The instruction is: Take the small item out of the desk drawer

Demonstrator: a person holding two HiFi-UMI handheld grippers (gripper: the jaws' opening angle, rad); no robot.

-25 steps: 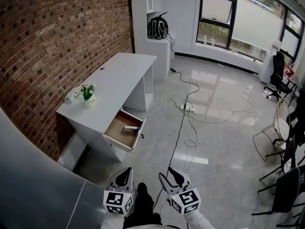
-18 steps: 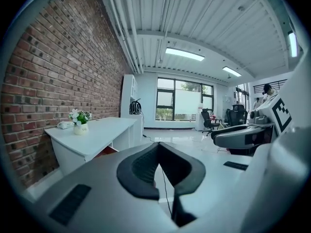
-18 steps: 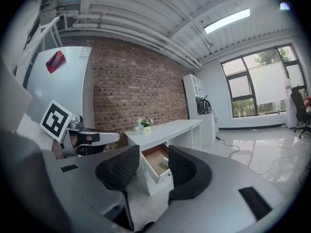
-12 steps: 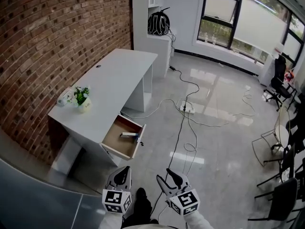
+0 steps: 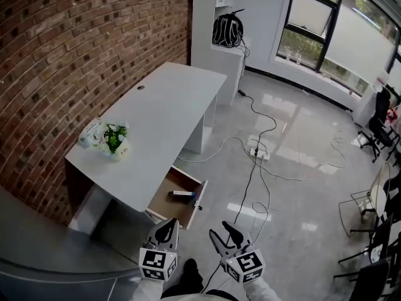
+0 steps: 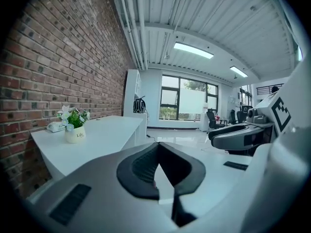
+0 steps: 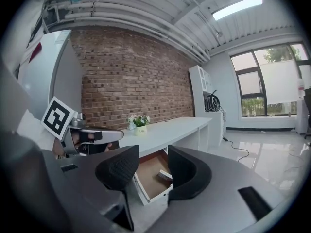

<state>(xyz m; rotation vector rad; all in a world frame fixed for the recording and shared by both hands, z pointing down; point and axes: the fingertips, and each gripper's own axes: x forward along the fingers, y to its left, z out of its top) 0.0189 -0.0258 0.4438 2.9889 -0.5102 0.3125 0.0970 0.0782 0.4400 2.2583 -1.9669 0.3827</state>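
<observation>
The white desk (image 5: 169, 118) stands along the brick wall with its drawer (image 5: 164, 198) pulled open at the near end. A small flat item (image 5: 182, 194) lies inside on the brown bottom. My left gripper (image 5: 166, 226) and right gripper (image 5: 225, 232) hang low at the frame's bottom, short of the drawer. The left gripper (image 6: 158, 147) is shut, its tips meeting on nothing. The right gripper (image 7: 150, 161) is open and empty. Far off through its gap show the drawer (image 7: 151, 181) and the item (image 7: 164, 175).
A potted plant (image 5: 114, 140) and a white object beside it sit on the desk's near end. Cables and a power strip (image 5: 258, 152) run over the glossy floor. A black bag (image 5: 227, 30) rests on a cabinet behind. Chairs (image 5: 379, 115) stand at the right.
The view has shifted closer to the desk, so the open drawer now sits just ahead of both grippers. The grippers keep their place at the bottom of the frame.
</observation>
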